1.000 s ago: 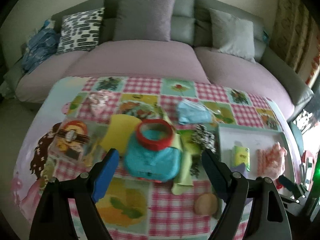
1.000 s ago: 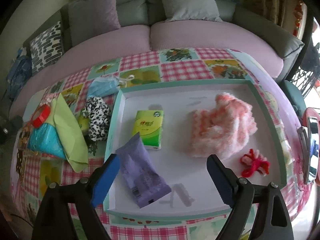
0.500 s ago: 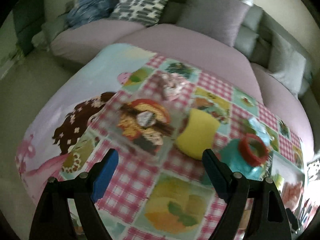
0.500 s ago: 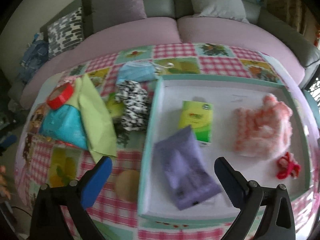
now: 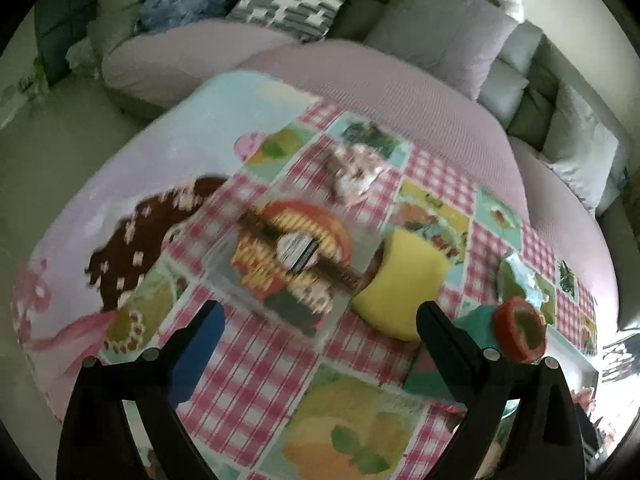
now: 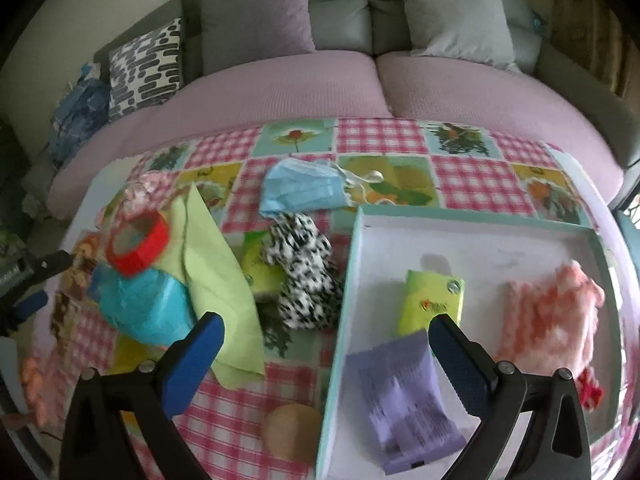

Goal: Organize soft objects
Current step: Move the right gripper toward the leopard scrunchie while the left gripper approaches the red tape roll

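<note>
In the left wrist view my left gripper (image 5: 320,320) hangs over the left part of the table with its jaws opening and nothing between them. A clear printed packet (image 5: 296,256) lies just beyond its tips, a yellow sponge (image 5: 404,280) to the right, and a pink-white scrunchie (image 5: 356,172) farther back. My right gripper (image 6: 324,332) stands open and bare above the left wall of the white tray (image 6: 344,300). In the tray lie a purple packet (image 6: 404,396), a green tissue pack (image 6: 434,296) and a pink fluffy cloth (image 6: 552,312). A black-and-white scrunchie (image 6: 304,276) sits left of the tray.
A blue face mask (image 6: 304,192), a light green cloth (image 6: 216,280), a teal pouch (image 6: 148,304) under a red tape ring (image 6: 138,242) and a round tan puff (image 6: 290,430) lie on the checked tablecloth. A pink-covered sofa with cushions (image 6: 256,12) runs behind the table.
The left gripper swung left from the teal pouch to the printed packet, dropped a little, and its jaws widened. The right gripper slid left from over the tray to its left wall and opened wider.
</note>
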A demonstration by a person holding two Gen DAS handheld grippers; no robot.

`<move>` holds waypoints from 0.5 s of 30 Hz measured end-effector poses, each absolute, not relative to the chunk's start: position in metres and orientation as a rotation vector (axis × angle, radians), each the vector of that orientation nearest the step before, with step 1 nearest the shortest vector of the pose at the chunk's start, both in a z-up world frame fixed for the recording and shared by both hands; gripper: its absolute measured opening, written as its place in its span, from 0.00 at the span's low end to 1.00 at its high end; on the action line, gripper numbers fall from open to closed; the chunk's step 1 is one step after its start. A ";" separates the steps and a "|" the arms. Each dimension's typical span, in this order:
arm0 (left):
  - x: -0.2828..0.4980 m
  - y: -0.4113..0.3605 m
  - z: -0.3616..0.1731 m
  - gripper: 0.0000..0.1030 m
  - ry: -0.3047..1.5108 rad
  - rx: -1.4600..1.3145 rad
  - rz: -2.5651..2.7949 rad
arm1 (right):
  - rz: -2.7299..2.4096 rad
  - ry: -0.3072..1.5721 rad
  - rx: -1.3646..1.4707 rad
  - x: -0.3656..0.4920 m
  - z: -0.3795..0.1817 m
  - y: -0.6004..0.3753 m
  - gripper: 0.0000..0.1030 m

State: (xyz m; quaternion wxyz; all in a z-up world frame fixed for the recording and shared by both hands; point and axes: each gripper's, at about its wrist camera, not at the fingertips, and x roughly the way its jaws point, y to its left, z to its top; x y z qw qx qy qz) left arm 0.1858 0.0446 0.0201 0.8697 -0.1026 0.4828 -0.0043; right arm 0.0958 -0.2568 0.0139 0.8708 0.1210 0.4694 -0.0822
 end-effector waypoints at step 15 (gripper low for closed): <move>0.213 -0.035 0.043 0.94 1.051 -0.113 -0.184 | -0.202 0.956 0.302 0.133 0.027 -0.270 1.00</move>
